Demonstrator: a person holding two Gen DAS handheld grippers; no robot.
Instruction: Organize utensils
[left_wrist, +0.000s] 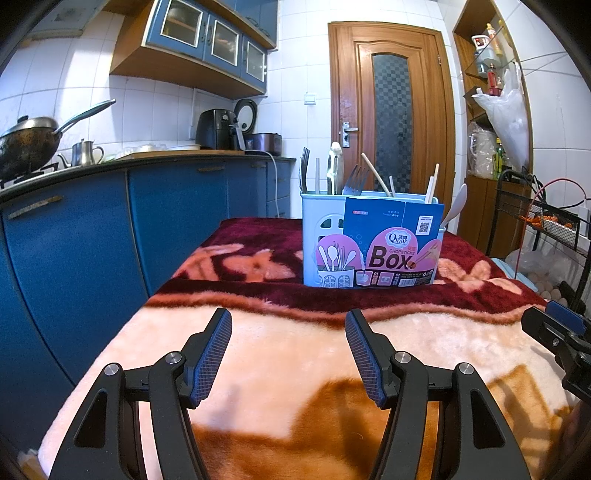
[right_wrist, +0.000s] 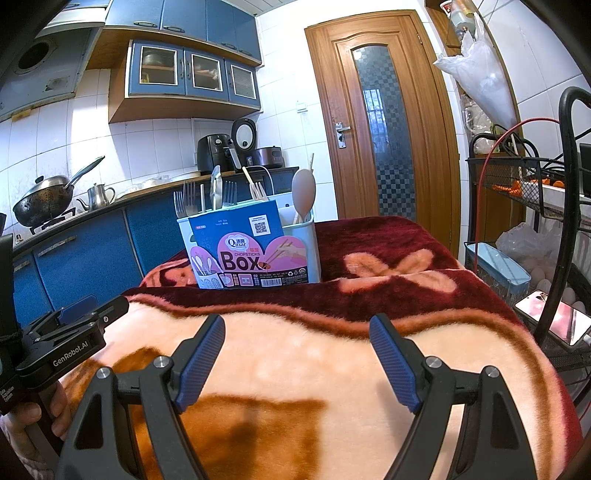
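Observation:
A pale blue utensil holder (left_wrist: 312, 236) (right_wrist: 314, 247) with a "Chopsticks Box" label stands upright on the blanket-covered table (left_wrist: 295, 343) (right_wrist: 295, 350). Forks (left_wrist: 352, 181) (right_wrist: 184, 201), chopsticks (left_wrist: 376, 177), a knife handle (left_wrist: 336, 166) and a spoon (right_wrist: 303, 192) stick up out of it. My left gripper (left_wrist: 288, 325) hovers open over the near part of the blanket, well short of the holder, with nothing between its fingers. Beside it, my right gripper (right_wrist: 297, 332) is also open and holds nothing. In the right wrist view the left gripper's body shows at the left edge, held by a hand (right_wrist: 22, 424).
A blue kitchen counter (left_wrist: 110, 206) with a wok (left_wrist: 29, 140), kettle and appliances runs along the left. A wire rack (right_wrist: 535, 184) with eggs and boxes stands close on the right. A wooden door (left_wrist: 391, 122) is behind the table.

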